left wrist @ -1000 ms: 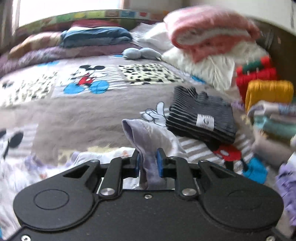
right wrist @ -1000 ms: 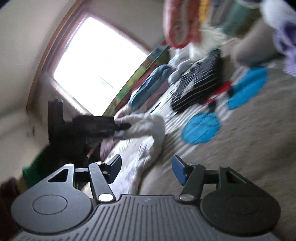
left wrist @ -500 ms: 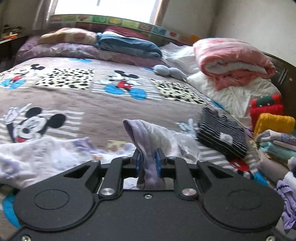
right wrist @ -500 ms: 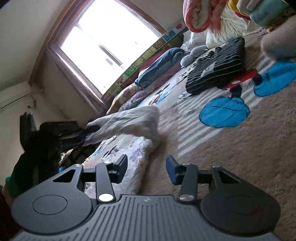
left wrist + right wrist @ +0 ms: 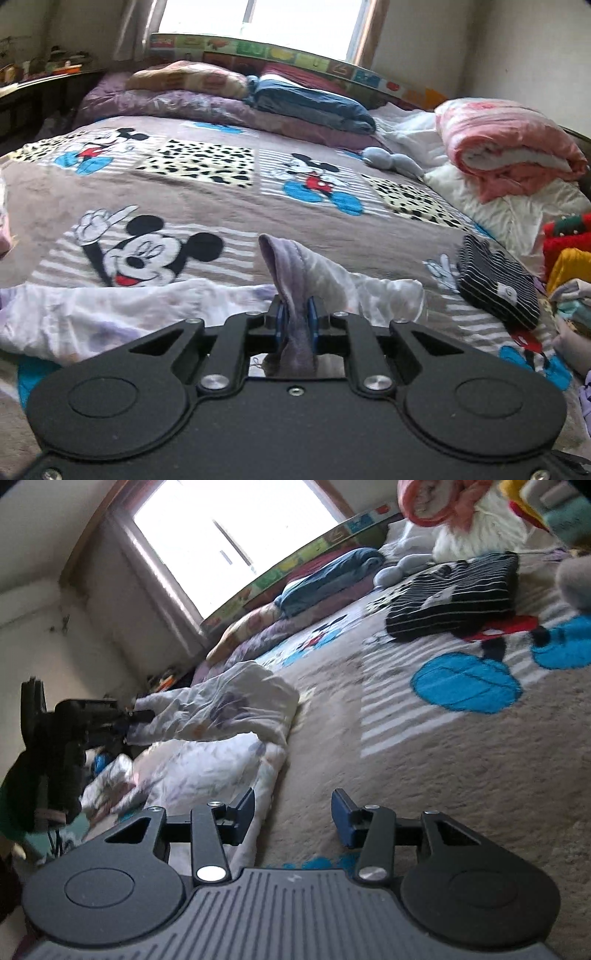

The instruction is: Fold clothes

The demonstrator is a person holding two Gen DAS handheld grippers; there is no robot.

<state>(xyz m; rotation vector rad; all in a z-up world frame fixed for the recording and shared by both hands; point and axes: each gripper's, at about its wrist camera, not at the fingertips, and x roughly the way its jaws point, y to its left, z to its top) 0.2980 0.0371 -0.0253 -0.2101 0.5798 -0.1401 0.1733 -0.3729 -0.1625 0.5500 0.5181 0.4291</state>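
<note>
A white and lilac tie-dye garment [image 5: 122,314] lies spread across the near part of the bed. My left gripper [image 5: 295,325] is shut on a bunched lilac edge of it and holds that edge a little above the bed. In the right wrist view the same garment [image 5: 221,716] is draped from the left gripper [image 5: 138,716] down onto the bed. My right gripper [image 5: 293,814] is open and empty, low over the bedspread, with the garment's lower edge by its left finger.
A folded black striped garment [image 5: 495,280] lies on the Mickey Mouse bedspread [image 5: 221,199] at the right. Stacked folded clothes [image 5: 569,266] stand at the far right. Pillows and blankets [image 5: 303,103] and a pink quilt [image 5: 506,147] line the head of the bed.
My left gripper has swung left with the garment edge still in it, showing more of the bed. My right gripper has dropped lower and levelled toward the garment, still open.
</note>
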